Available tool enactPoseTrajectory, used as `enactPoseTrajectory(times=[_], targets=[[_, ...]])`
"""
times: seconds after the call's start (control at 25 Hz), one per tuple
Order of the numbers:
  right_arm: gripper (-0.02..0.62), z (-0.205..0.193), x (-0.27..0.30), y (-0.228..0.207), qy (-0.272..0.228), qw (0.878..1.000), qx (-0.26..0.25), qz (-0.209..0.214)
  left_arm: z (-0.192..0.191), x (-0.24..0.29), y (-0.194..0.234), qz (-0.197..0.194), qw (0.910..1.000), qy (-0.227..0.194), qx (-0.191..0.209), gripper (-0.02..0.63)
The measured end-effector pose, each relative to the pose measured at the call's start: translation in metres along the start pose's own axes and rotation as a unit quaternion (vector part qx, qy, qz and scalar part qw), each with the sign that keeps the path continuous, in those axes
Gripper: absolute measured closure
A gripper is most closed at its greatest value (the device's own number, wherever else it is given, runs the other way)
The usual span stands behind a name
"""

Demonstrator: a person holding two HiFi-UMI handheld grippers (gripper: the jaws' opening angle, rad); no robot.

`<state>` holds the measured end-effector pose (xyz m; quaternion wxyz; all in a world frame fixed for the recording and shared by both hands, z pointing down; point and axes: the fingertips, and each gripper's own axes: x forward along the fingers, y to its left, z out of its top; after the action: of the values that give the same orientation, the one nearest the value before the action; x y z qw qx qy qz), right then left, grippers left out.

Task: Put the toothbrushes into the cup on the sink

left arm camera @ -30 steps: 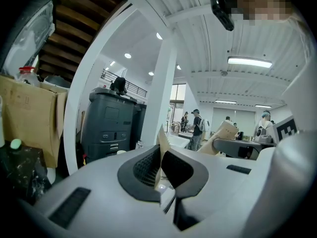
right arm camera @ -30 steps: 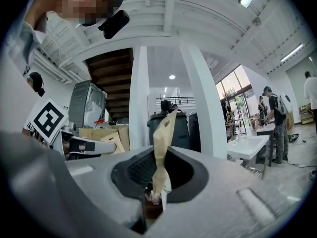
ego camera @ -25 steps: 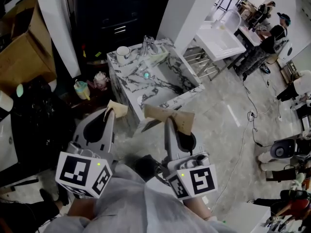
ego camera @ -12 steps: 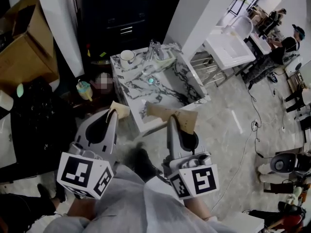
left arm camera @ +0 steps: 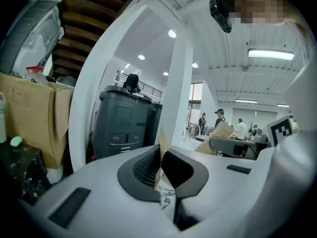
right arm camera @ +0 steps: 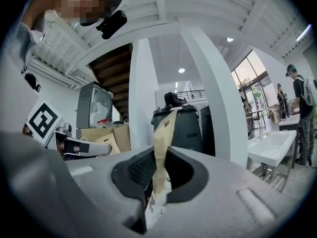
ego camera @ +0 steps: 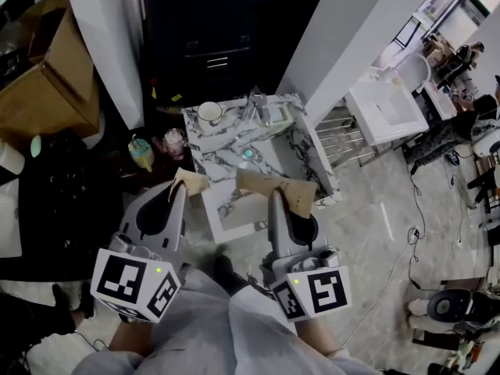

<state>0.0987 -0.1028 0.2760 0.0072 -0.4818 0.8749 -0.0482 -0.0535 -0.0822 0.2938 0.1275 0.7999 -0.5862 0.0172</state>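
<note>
Status, L to R, all positions relative to the white-and-grey marbled sink unit (ego camera: 209, 156).

- The left gripper (ego camera: 182, 187) has its fingers pinched on a small tan paper packet (ego camera: 191, 180), just short of the sink's near-left corner.
- A white ceramic cup (ego camera: 208, 113) sits on the sink's far-left corner and looks empty from here.
- A chrome faucet (ego camera: 257, 100) stands at the sink's far rim, right of the cup.
- The right gripper (ego camera: 275, 199) has its fingers clamped on a longer tan paper packet (ego camera: 281, 187), over the sink's near edge.

The packets are presumably the wrapped toothbrushes, but no bristles are visible, so I can't confirm.

Progress: one packet in each gripper, none in the cup. Remaining: carry both across the sink to the far-left corner and drop each in. Grasp done, placement pending.
</note>
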Motion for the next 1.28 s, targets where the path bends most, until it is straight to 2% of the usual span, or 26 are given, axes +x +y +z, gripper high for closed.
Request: enactPoseTrajectory(times=[0.24, 0.64, 0.92, 1.28], targets=[[0.557, 0.008, 0.030, -0.030, 0.005, 0.999, -0.007, 0.039, 0.012, 0.030, -0.001, 0.040, 0.9992, -0.002, 0.000, 0.598], [0.557, 0.002, 0.063, -0.061, 0.019, 0.997, 0.009, 0.071, 0.014, 0.054, 0.008, 0.089, 0.9960, -0.003, -0.006, 0.598], [0.557, 0.002, 0.082, -0.066, 0.020, 0.997, 0.008, 0.073, 0.014, 0.064, 0.020, 0.097, 0.9953, 0.006, -0.004, 0.598], [0.557, -0.001, 0.119, -0.053, 0.019, 0.998, -0.002, 0.068, 0.021, 0.078, 0.051, 0.078, 0.9970, 0.003, -0.006, 0.598]])
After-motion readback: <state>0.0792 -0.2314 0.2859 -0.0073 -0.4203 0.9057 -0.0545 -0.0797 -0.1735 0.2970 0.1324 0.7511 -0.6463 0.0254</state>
